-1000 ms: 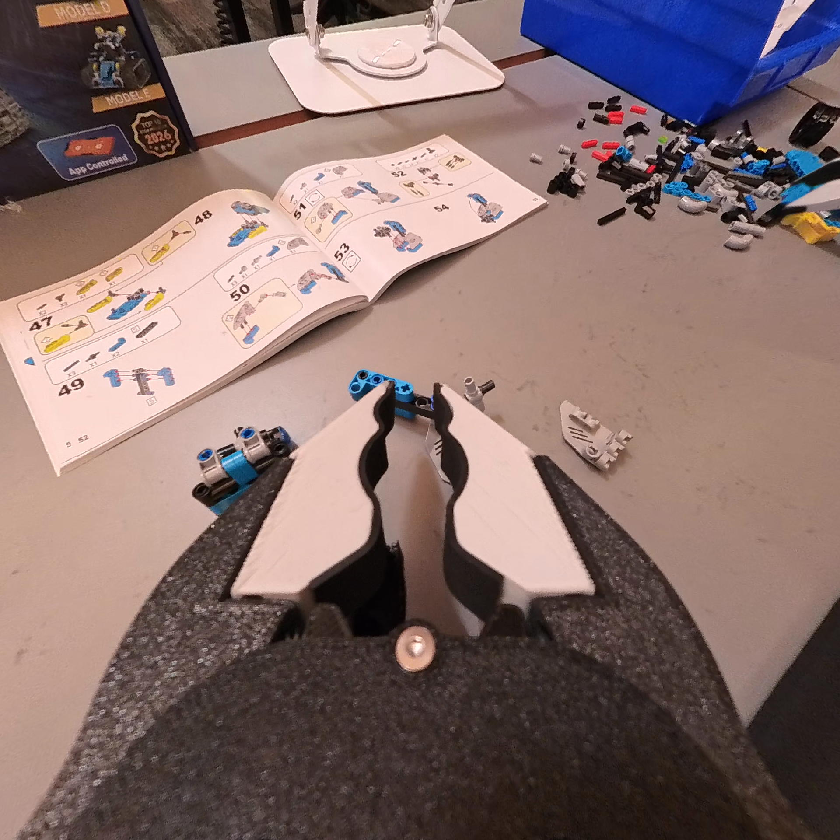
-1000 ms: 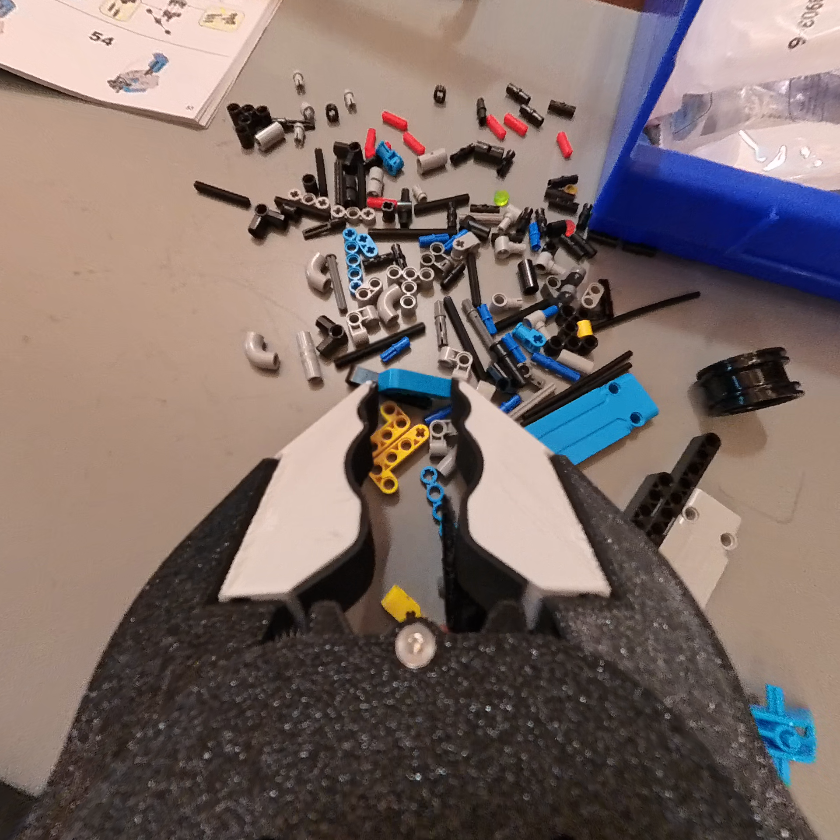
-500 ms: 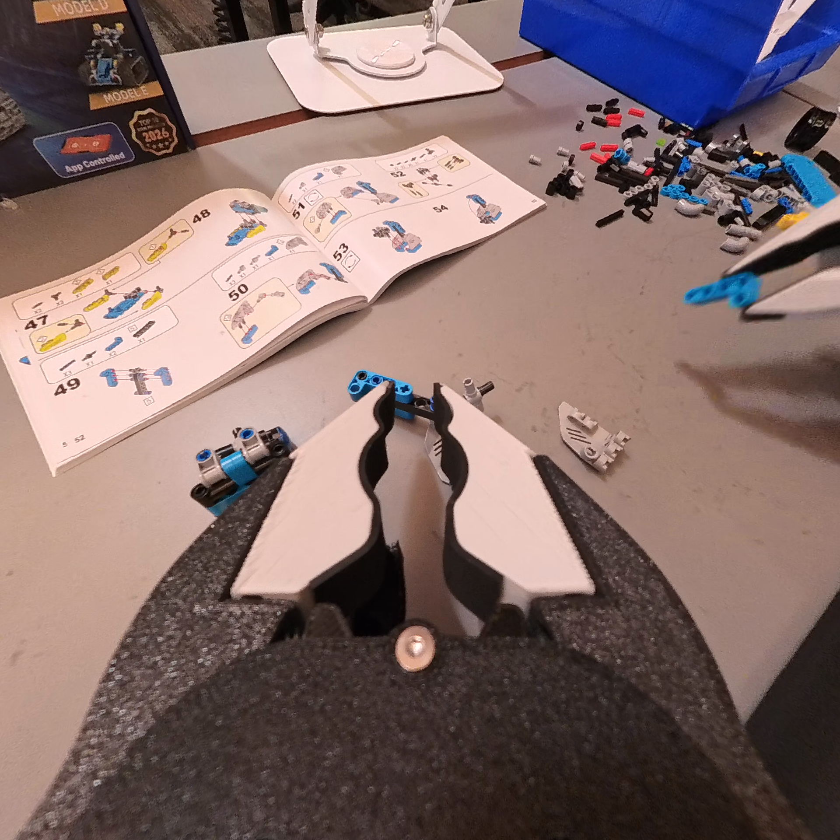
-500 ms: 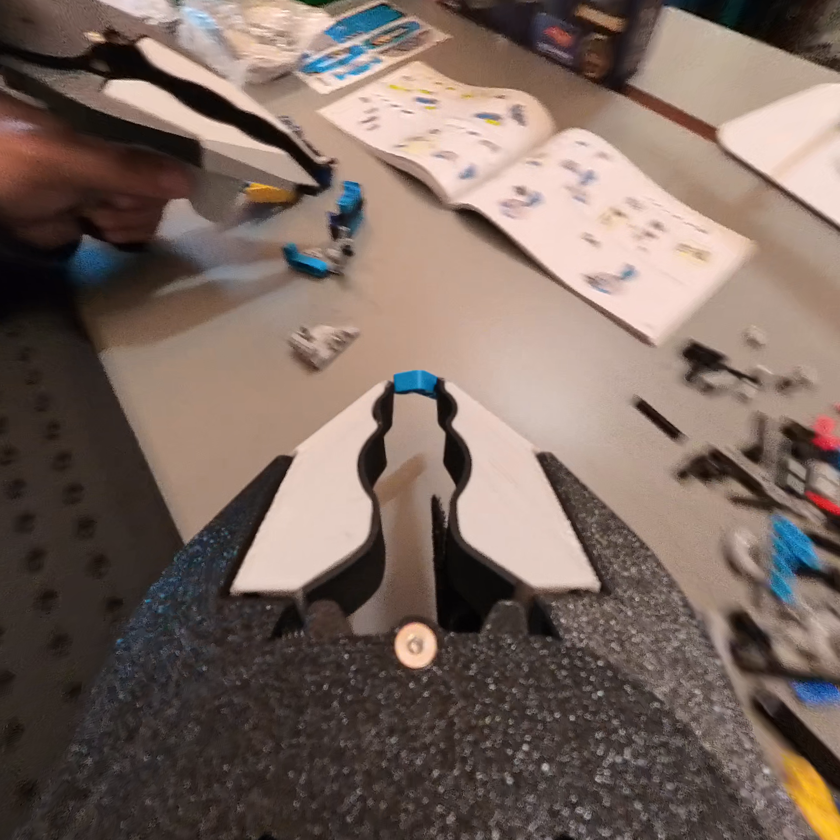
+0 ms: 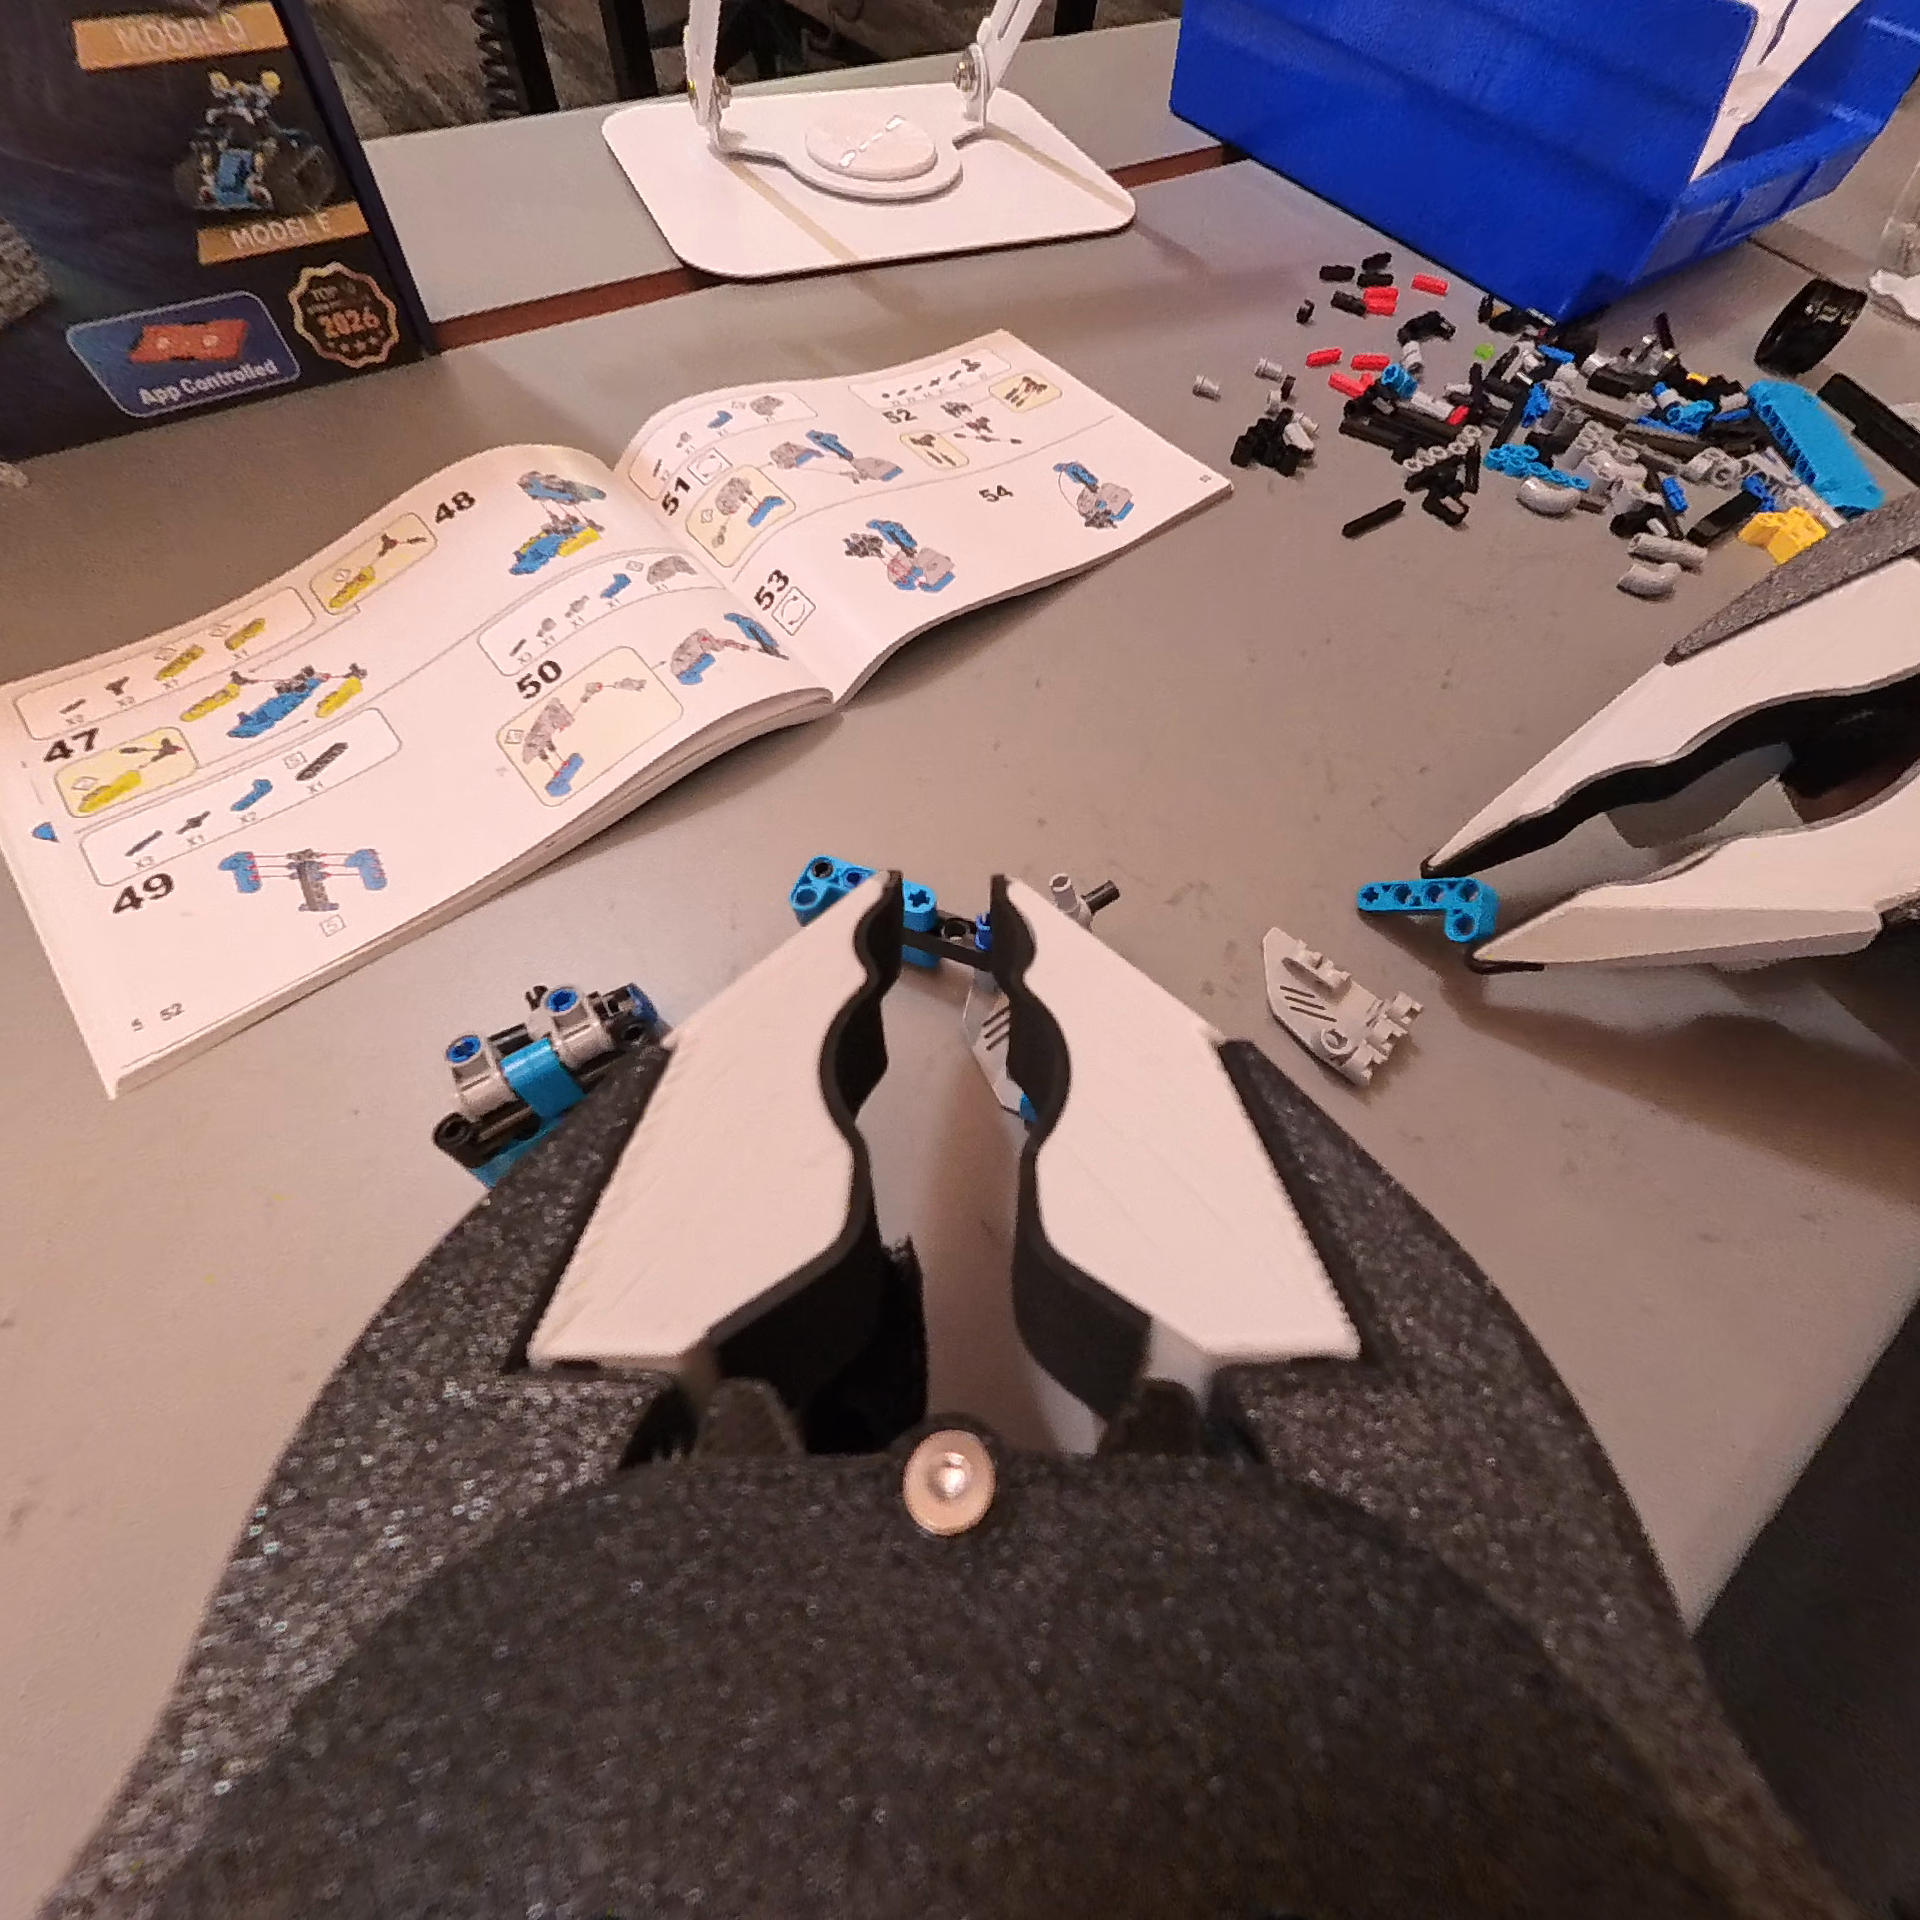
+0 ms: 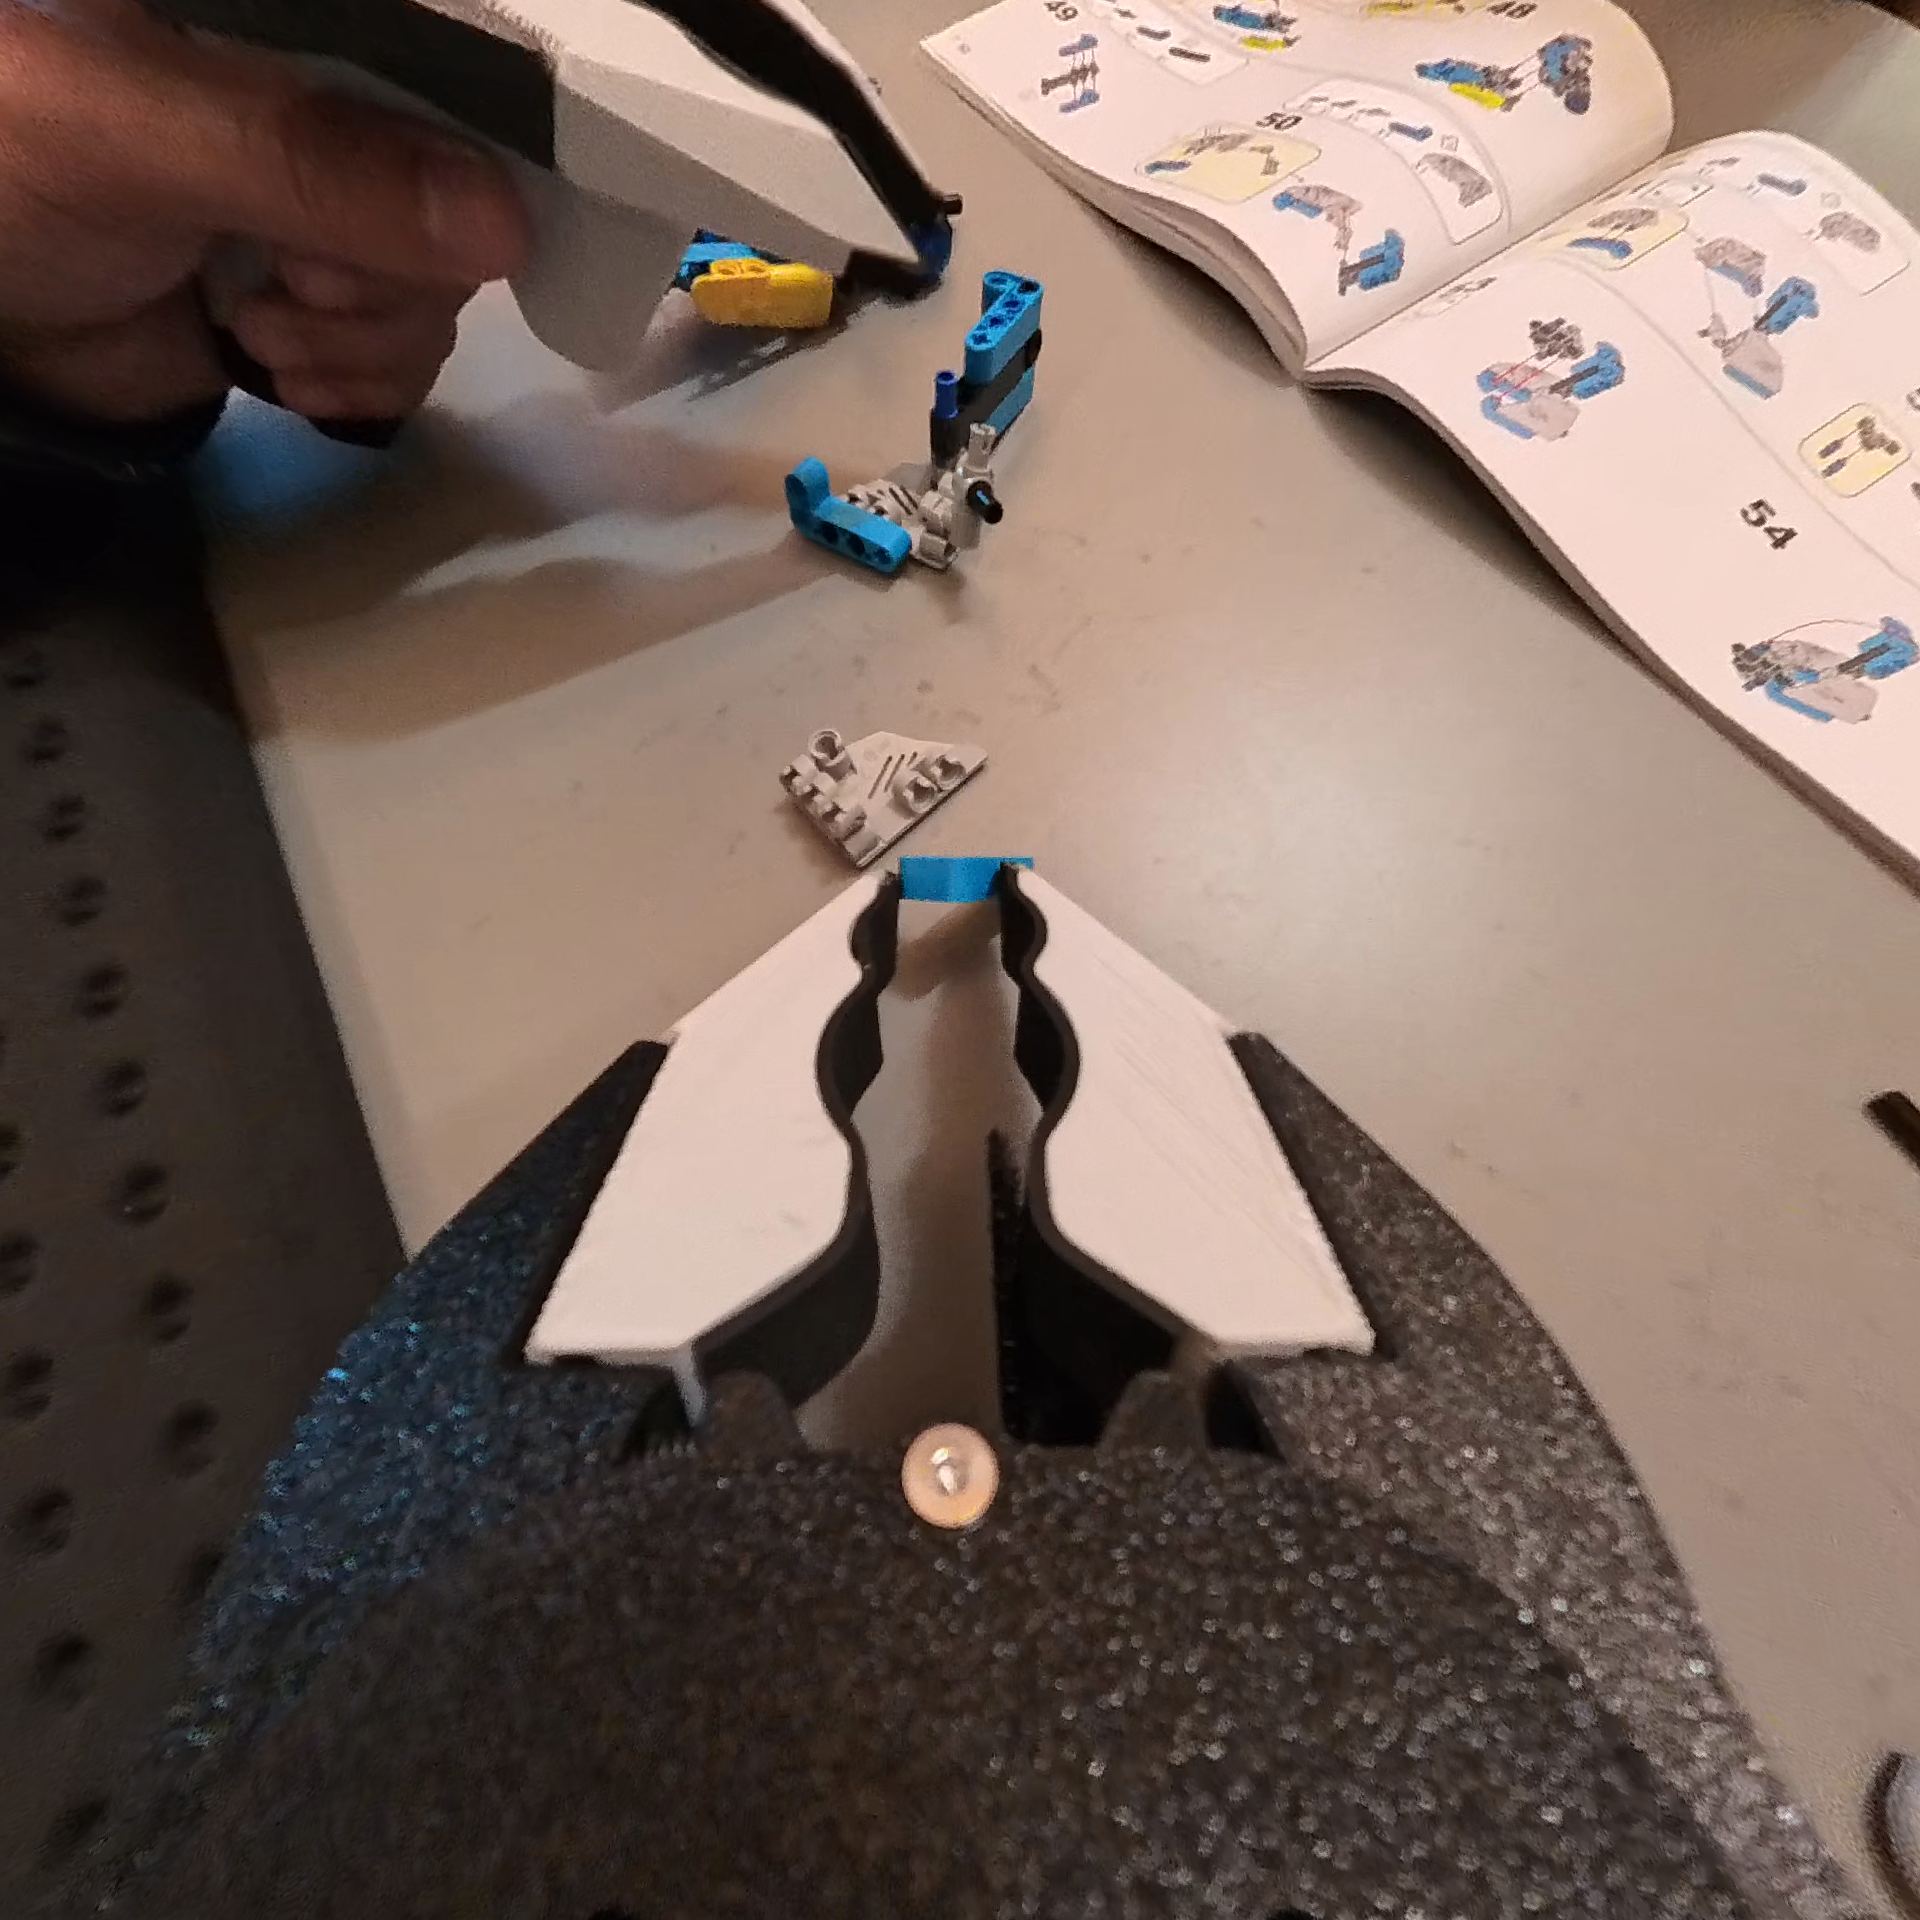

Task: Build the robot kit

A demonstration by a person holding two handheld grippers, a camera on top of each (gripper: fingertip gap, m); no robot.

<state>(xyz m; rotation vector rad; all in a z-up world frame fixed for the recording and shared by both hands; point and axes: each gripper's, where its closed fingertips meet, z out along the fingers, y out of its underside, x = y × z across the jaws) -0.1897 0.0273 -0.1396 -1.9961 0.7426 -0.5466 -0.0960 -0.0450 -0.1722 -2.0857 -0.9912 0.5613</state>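
Observation:
My right gripper [image 6: 948, 883] is shut on a small blue L-shaped beam [image 6: 964, 879] and holds it low over the grey table, just in front of a grey wedge panel [image 6: 883, 790]. In the left wrist view the right gripper [image 5: 1460, 914] comes in from the right with the beam [image 5: 1434, 902] beside the panel [image 5: 1330, 1003]. My left gripper [image 5: 943, 902] is open and empty, above a small blue, black and grey assembly [image 5: 831, 888], which also shows in the right wrist view [image 6: 914, 488]. A second blue-black assembly [image 5: 540, 1070] lies at its left.
An open instruction booklet [image 5: 623, 623] lies behind the assemblies. A pile of loose pieces [image 5: 1558, 447], a blue bin [image 5: 1507, 125] and a black wheel [image 5: 1813, 322] are at the far right. A white stand [image 5: 862, 177] and a dark box [image 5: 187, 208] stand at the back. Across from one pair of fingers to the other is roughly 12 cm. The black wheel [image 5: 1813, 322] is about 40 cm from my right fingertips and 50 cm from my left.
My right gripper took the blue beam from the loose pile, carried it left and lowered it near the grey panel. My left gripper has stayed in place.

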